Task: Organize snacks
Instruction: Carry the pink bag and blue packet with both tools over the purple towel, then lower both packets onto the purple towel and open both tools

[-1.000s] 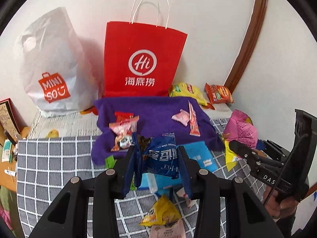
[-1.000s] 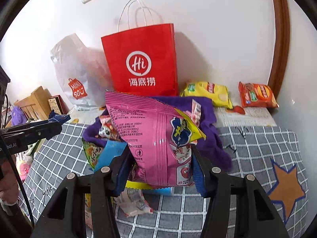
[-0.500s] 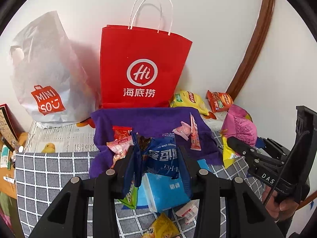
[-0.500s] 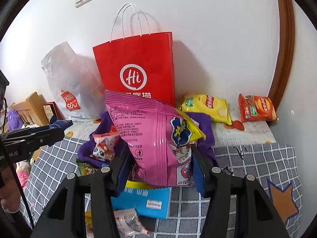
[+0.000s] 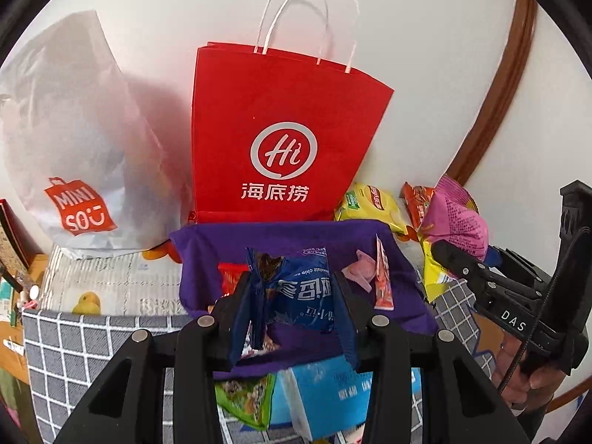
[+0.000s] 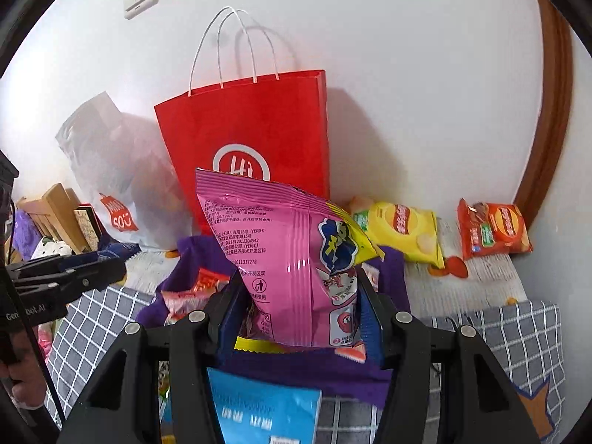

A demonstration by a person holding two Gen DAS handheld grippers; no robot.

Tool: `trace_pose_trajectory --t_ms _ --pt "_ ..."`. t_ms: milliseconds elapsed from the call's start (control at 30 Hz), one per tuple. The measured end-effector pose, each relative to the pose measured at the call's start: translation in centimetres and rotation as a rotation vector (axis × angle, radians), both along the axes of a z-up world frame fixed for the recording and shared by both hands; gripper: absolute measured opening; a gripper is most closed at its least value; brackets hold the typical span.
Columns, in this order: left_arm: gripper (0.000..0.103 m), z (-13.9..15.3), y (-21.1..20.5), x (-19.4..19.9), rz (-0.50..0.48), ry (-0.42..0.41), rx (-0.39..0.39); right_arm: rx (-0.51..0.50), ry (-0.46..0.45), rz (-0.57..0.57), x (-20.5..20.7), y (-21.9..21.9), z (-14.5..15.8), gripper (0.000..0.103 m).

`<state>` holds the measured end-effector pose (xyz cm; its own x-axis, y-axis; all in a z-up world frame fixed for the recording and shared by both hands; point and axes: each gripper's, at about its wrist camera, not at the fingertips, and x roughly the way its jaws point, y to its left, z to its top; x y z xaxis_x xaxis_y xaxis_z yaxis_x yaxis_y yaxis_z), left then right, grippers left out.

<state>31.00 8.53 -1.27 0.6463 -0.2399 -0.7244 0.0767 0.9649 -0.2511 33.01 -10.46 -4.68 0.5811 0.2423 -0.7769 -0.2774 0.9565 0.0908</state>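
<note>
My left gripper (image 5: 292, 307) is shut on a dark blue snack packet (image 5: 296, 288), held above the purple cloth (image 5: 281, 236). My right gripper (image 6: 299, 303) is shut on a pink snack bag (image 6: 285, 259), also raised; it shows at the right of the left wrist view (image 5: 455, 222). A red paper bag with white handles (image 5: 285, 140) stands upright against the wall behind the cloth, also in the right wrist view (image 6: 251, 129). Small red and pink snack packets (image 5: 370, 273) lie on the cloth.
A white plastic Miniso bag (image 5: 74, 148) stands left of the red bag. A yellow chip bag (image 6: 403, 229) and an orange packet (image 6: 492, 229) lie at the back right. A light blue pack (image 6: 262, 410) and a green packet (image 5: 248, 396) lie on the grey checked tablecloth (image 6: 518, 333).
Both grippers have risen and moved toward the red bag with their packets still held. The red bag now looms larger and the table items sit lower in view.
</note>
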Motion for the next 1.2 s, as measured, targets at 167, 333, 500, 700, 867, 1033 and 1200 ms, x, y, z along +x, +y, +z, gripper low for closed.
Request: trace_pose_trajectory --t_ms 167,333,500,700,867,1033,1200 --pt "0.039 -0.6 0.3 2.0 0.015 0.002 0.016 -0.003 -0.001 0.016 2.2 0.9 -0.5 0.054" --pt "0.040 -1.6 1.1 3.7 0.032 0.019 0.017 -0.008 0.014 0.018 3.9 1.1 -1.8 0.054" --pt "0.040 -3.1 1.6 4.6 0.037 0.038 0.010 0.008 0.047 0.037 4.7 0.7 -4.3 0.054" --pt "0.040 -4.9 1.3 5.4 0.018 0.065 -0.006 0.001 0.105 0.094 5.6 0.9 -6.8 0.054" --pt "0.040 -6.5 0.4 6.1 0.000 0.098 -0.011 -0.024 0.126 0.144 5.5 1.3 -8.2 0.054" --pt "0.040 -7.3 0.3 6.3 -0.002 0.133 -0.014 -0.043 0.189 0.153 6.1 1.5 -10.2 0.054" --pt "0.040 -8.0 0.4 6.7 0.007 0.156 -0.016 -0.061 0.211 0.162 6.1 1.9 -10.8 0.054"
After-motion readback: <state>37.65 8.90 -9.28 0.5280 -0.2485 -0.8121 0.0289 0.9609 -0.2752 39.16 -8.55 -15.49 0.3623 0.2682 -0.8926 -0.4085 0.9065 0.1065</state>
